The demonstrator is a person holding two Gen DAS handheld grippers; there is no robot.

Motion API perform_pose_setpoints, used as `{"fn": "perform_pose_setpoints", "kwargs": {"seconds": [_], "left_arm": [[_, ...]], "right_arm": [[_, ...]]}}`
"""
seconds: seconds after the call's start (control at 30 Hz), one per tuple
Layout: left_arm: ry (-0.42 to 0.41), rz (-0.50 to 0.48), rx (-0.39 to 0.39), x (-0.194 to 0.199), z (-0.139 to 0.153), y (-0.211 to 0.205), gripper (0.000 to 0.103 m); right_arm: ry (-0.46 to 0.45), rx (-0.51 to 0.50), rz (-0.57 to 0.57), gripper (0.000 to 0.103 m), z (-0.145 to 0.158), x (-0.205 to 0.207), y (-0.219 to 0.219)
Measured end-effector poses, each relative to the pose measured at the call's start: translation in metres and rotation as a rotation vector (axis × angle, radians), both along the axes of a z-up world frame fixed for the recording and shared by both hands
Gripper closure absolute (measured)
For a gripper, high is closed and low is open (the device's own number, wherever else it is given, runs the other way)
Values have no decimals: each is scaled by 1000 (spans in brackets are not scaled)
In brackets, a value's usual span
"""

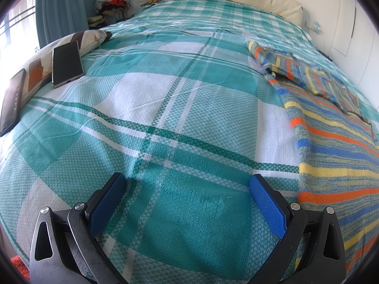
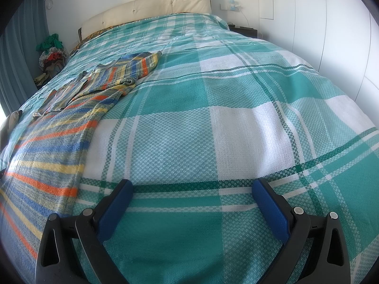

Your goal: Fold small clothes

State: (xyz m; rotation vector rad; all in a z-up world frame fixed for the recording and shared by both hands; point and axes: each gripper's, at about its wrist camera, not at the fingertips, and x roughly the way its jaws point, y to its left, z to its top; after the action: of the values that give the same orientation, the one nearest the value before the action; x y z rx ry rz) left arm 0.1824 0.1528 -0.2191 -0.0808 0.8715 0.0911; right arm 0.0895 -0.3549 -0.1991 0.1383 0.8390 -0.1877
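Note:
A striped knit sweater [image 1: 336, 137] in blue, orange, yellow and grey lies spread flat on the green-and-white plaid bedspread [image 1: 165, 108]. In the left wrist view it fills the right side, one sleeve reaching toward the headboard. In the right wrist view the same sweater [image 2: 54, 142] covers the left side, a sleeve [image 2: 139, 64] folded in near the top. My left gripper [image 1: 187, 182] is open just left of the sweater's edge, over bare bedspread. My right gripper [image 2: 193, 188] is open just right of the sweater, nothing between its blue pads.
Two phones [image 1: 67, 62] [image 1: 11, 101] rest on a patterned pillow [image 1: 38, 71] at the bed's left edge. A pile of clothes [image 1: 113, 2] sits by the blue curtain beyond the bed. A cream headboard [image 2: 151, 7] and white wardrobe doors [image 2: 331, 35] bound the bed.

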Motion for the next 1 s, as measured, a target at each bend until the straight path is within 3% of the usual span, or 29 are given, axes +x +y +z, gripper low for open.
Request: {"fn": "perform_pose_setpoints", "kwargs": {"seconds": [0.2, 0.37, 0.5, 0.6, 0.83, 1.0], "left_arm": [[12, -2, -4, 2, 1, 2, 0], [124, -74, -51, 2, 21, 10, 2], [133, -145, -243, -30, 47, 15, 2], [162, -179, -297, -47, 46, 12, 2], [204, -208, -306, -59, 40, 0, 2], [235, -252, -309, -66, 38, -16, 2]], "right_arm": [[7, -4, 0, 3, -1, 0, 0], [71, -19, 12, 2, 6, 9, 3], [167, 33, 40, 3, 23, 15, -1], [201, 82, 42, 4, 38, 6, -4], [258, 217, 6, 4, 67, -25, -10], [276, 254, 8, 4, 74, -44, -4]]}}
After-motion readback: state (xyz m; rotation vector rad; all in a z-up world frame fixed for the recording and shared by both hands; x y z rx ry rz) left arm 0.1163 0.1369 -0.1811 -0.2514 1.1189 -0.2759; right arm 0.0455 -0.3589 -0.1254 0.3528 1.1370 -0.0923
